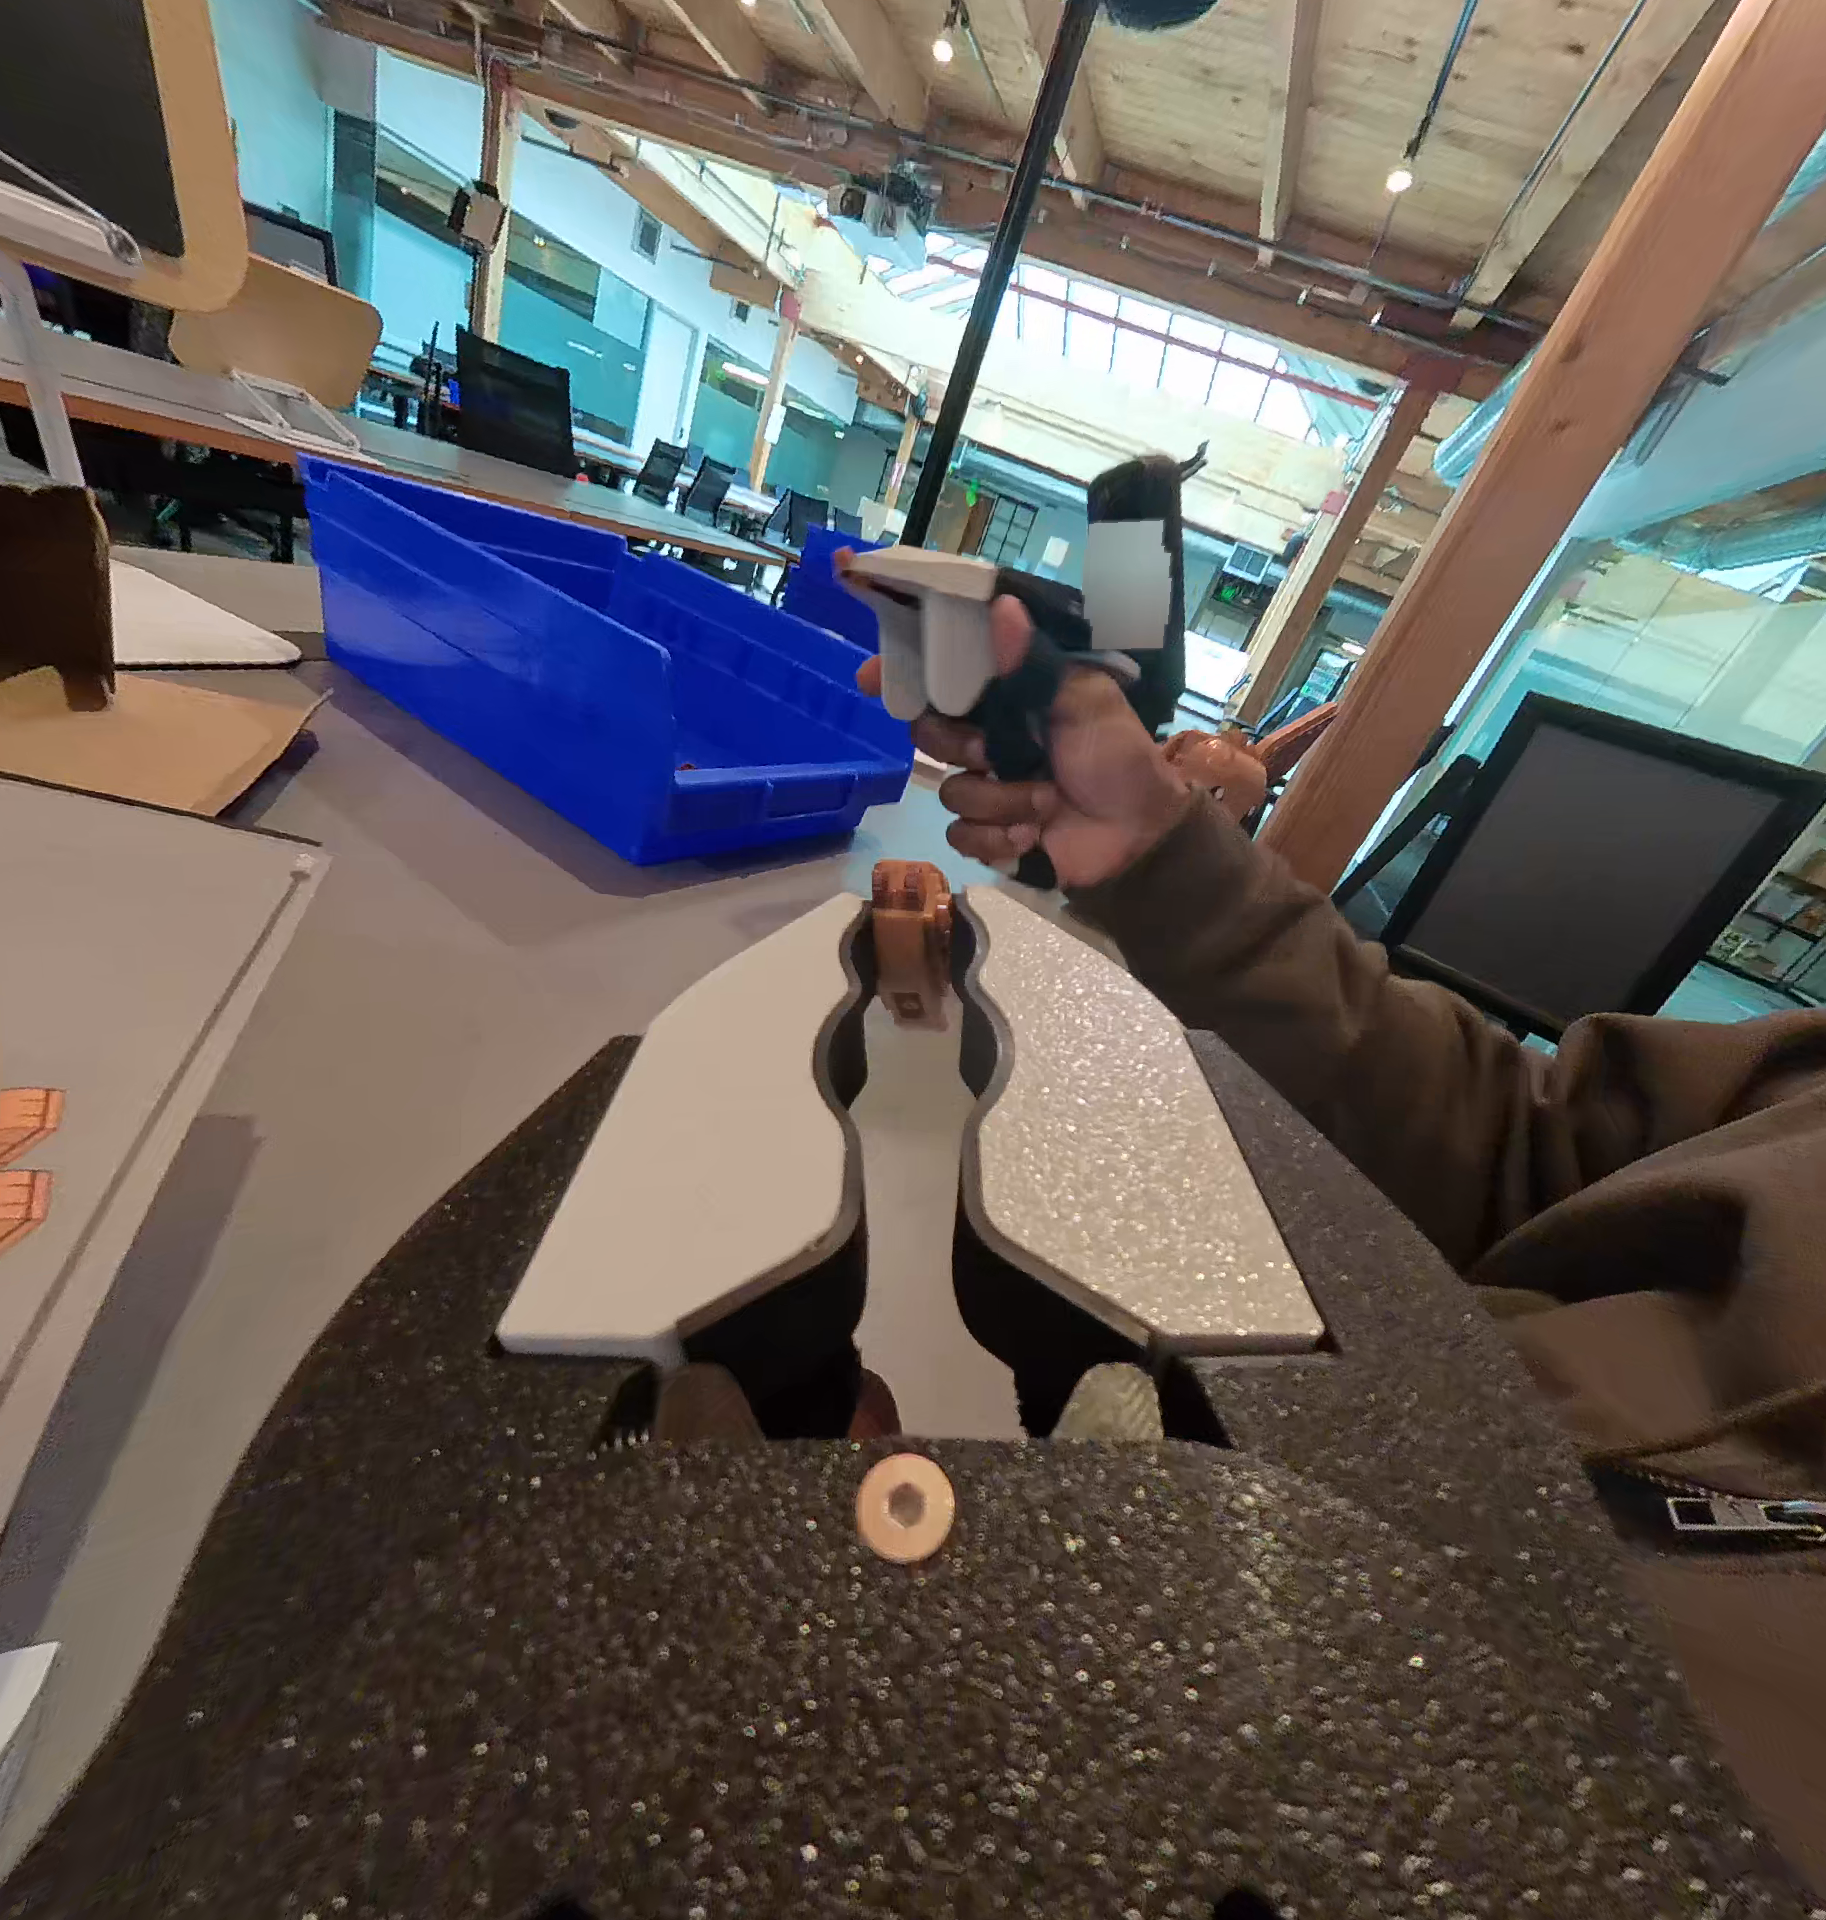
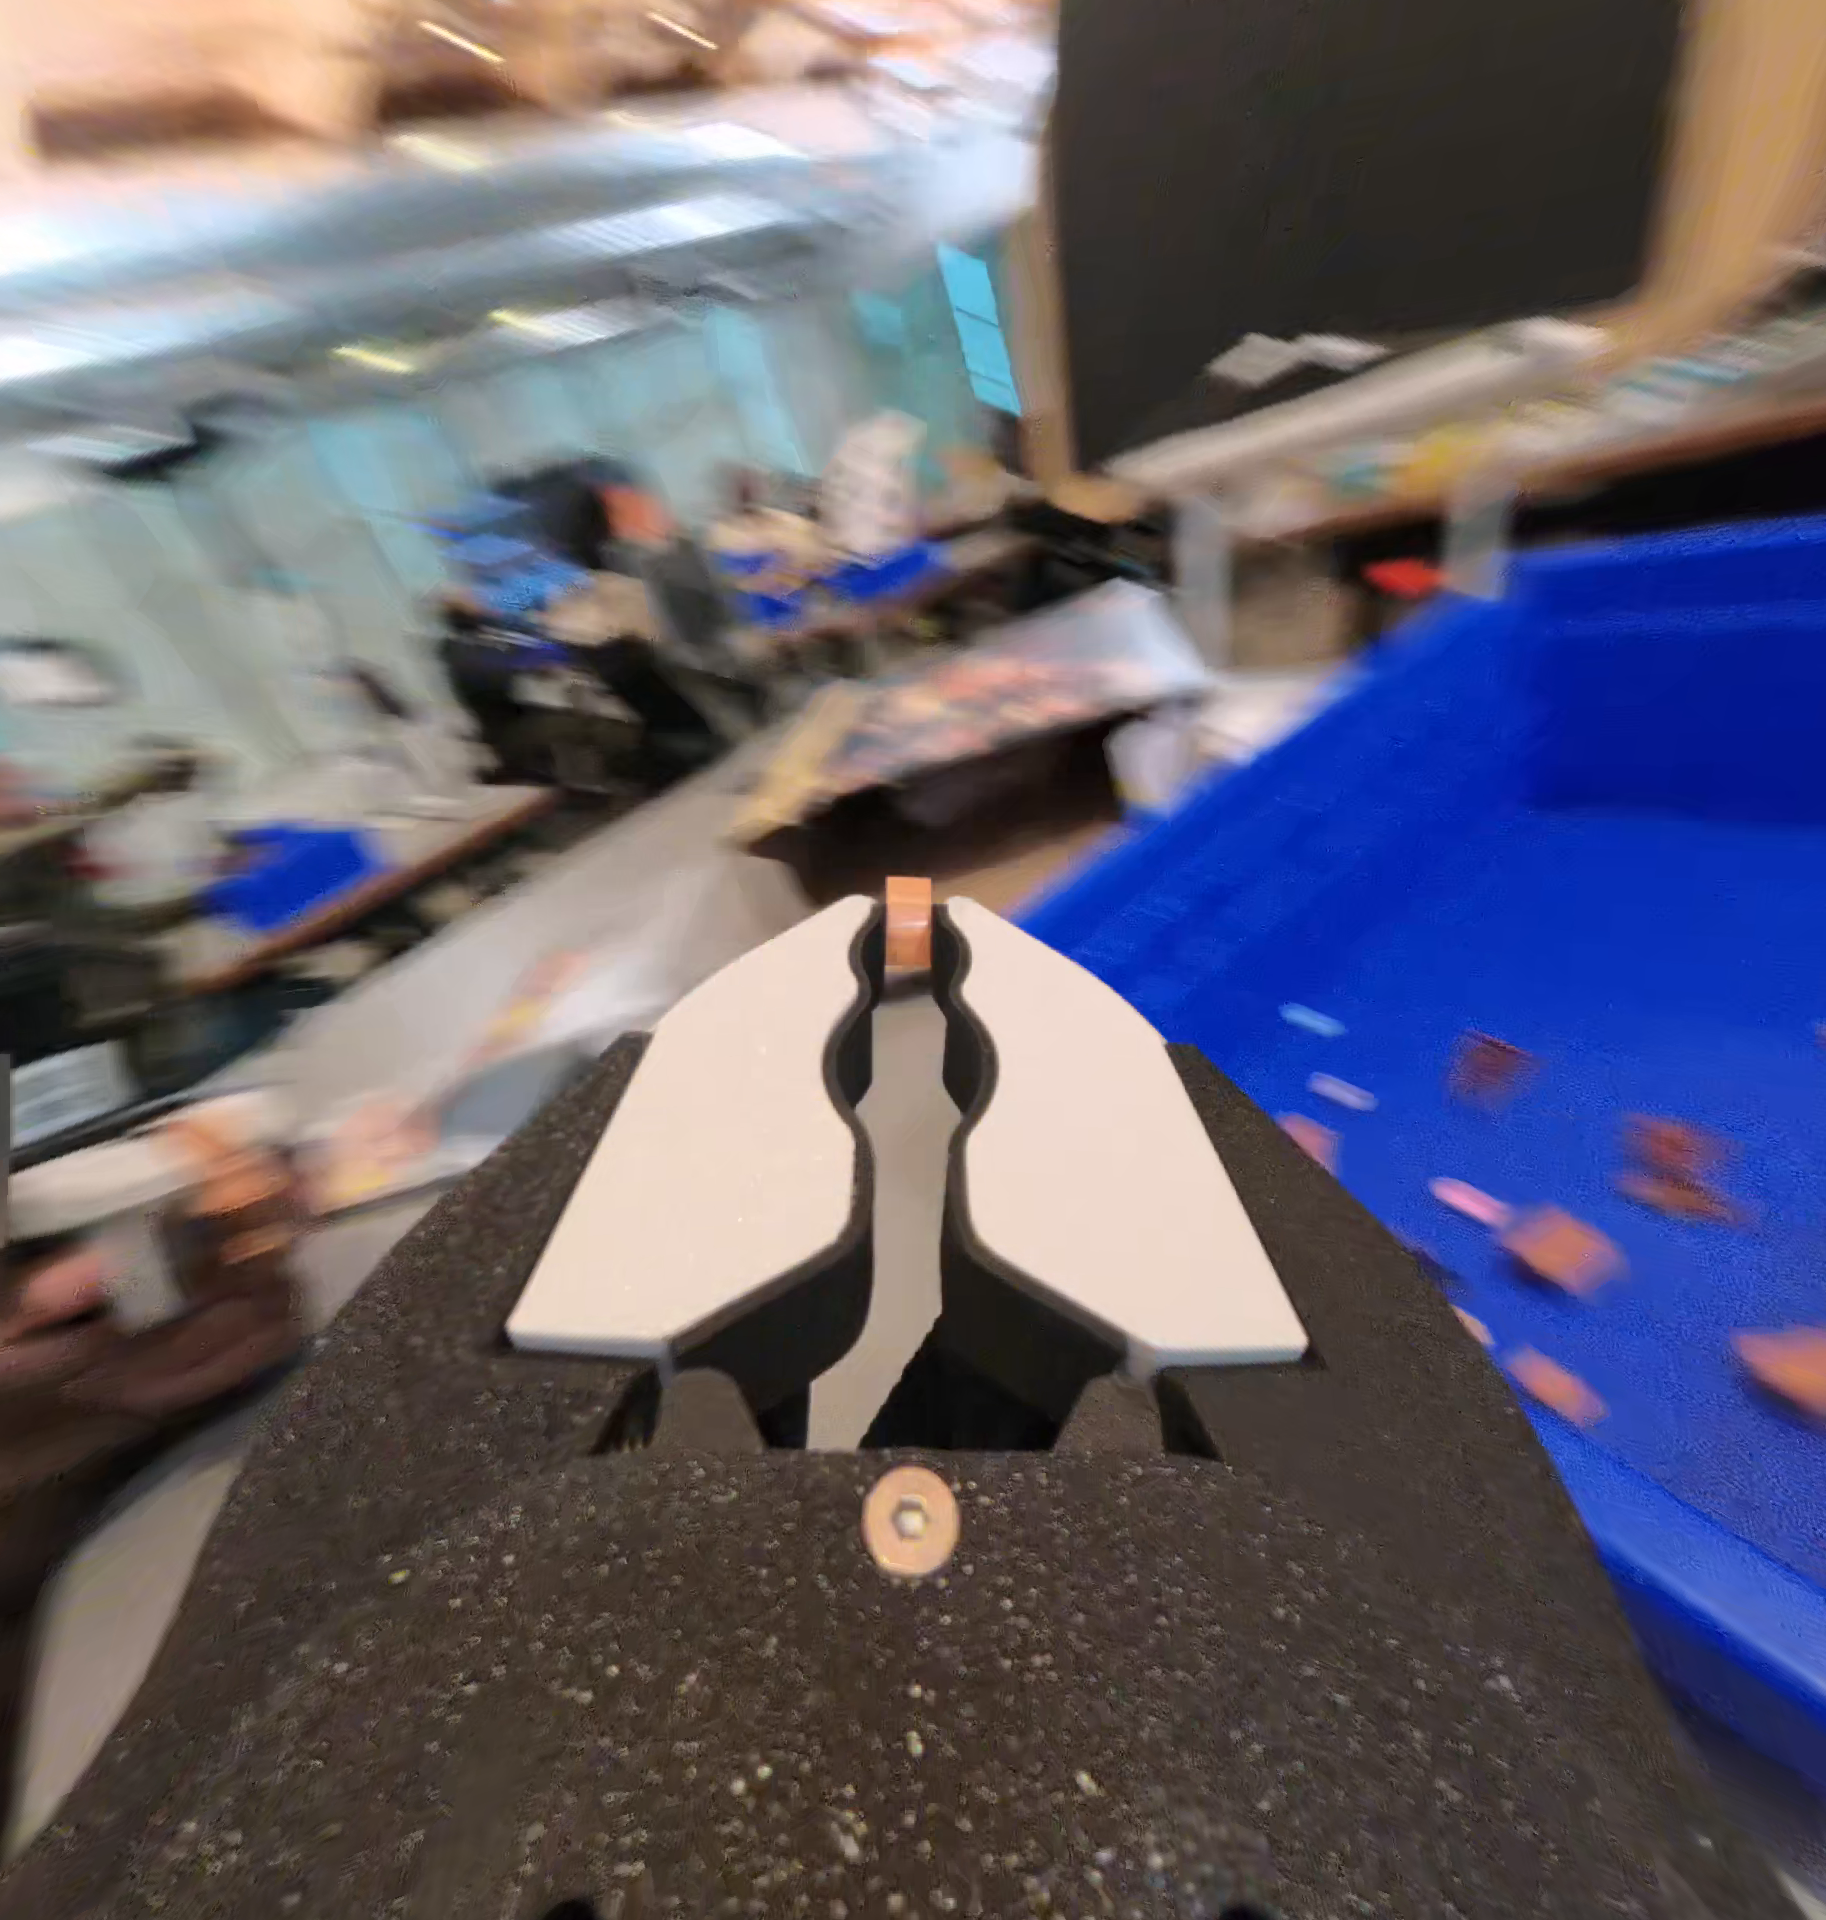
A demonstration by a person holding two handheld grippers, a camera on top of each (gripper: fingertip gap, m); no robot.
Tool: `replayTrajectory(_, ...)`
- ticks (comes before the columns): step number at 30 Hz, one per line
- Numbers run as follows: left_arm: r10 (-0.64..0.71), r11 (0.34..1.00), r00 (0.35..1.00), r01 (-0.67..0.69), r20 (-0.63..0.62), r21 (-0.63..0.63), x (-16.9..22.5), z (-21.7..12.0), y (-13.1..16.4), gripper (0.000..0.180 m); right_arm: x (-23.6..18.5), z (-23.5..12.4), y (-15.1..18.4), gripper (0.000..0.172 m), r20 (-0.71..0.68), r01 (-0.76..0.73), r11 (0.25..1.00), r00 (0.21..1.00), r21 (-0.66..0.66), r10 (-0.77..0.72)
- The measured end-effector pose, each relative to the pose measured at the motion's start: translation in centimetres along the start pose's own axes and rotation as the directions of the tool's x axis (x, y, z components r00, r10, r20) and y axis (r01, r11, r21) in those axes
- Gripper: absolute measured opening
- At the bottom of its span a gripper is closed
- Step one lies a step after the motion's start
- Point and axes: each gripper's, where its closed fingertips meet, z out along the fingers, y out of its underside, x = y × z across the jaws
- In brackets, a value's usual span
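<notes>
Left gripper (image 1: 909, 914) pinches a brown studded plastic piece (image 1: 911, 951); right gripper (image 2: 911, 914), at 2 o'clock, nips a small orange block (image 2: 909, 925) by its tips, so it could slip out

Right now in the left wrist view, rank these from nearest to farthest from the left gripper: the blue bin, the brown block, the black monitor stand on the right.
1. Brown block, clamped in the left gripper.
2. Blue bin, ahead and left on the table.
3. Black monitor stand, far right, beyond the table.
</notes>
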Motion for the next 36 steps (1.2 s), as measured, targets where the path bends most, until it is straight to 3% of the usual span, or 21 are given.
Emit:
replayTrajectory(2,0.005,1.0,1.0,-0.005,0.008,-0.017,0.0,0.3,0.3,0.013,5.2,-0.5,0.5,0.008,-0.238,-0.019,0.997,0.971,-0.078,0.0)
replayTrajectory(4,0.006,1.0,1.0,-0.006,0.015,-0.018,-0.1,0.3,0.3,0.013,8.2,-0.8,1.1,0.012,-0.35,-0.047,0.992,0.937,-0.12,0.002)
replayTrajectory(7,-0.008,1.0,1.0,0.008,0.018,-0.013,-0.3,0.2,0.3,0.013,9.5,-0.8,1.9,0.027,-0.39,-0.085,0.986,0.92,-0.141,0.024)
replayTrajectory(11,-0.006,1.0,1.0,0.006,0.019,-0.014,-0.2,0.3,0.4,0.013,8.9,-1.2,0.8,0.033,-0.367,-0.076,0.995,0.929,-0.059,0.049)
replayTrajectory(14,-0.034,0.999,0.999,0.034,0.014,0.014,-0.2,0.2,0.0,0.013,5.3,-1.2,-0.9,0.032,-0.242,0.013,0.999,0.97,0.049,-0.001)
replayTrajectory(17,-0.113,0.991,0.993,0.115,-0.026,0.07,-0.2,0.1,-0.6,0.013,-1.5,-0.2,0.6,0.03,-0.083,0.234,0.972,0.969,0.017,-0.232)
replayTrajectory(19,-0.176,0.977,0.983,0.181,-0.06,0.109,-0.2,0.2,-0.9,0.014,-6.4,0.5,2.9,0.03,0.014,0.408,0.913,0.913,-0.019,-0.408)
replayTrajectory(23,-0.246,0.955,0.958,0.265,-0.144,0.134,0.7,0.7,-1.1,0.014,-13.7,1.7,8.4,0.027,0.116,0.705,0.707,0.708,-0.06,-0.696)
replayTrajectory(24,-0.242,0.955,0.959,0.262,-0.151,0.136,0.9,0.8,-1.1,0.013,-15.0,1.9,9.8,0.027,0.158,0.707,0.704,0.705,-0.068,-0.692)
replayTrajectory(27,-0.207,0.965,0.964,0.229,-0.165,0.128,1.6,1.0,-1.0,0.014,-18.3,2.1,12.2,0.027,0.294,0.612,0.787,0.769,-0.078,-0.568)
replayTrajectory(32,-0.178,0.973,0.963,0.203,-0.203,0.109,2.5,1.2,-0.9,0.014,-19.9,1.4,11.1,0.028,0.425,0.357,0.932,0.854,-0.056,-0.301)
replayTrajectory(36,-0.144,0.985,0.962,0.162,-0.231,0.062,3.4,1.6,-0.2,0.014,-19.9,0.6,10.0,0.023,0.472,0.245,0.969,0.859,-0.039,-0.198)
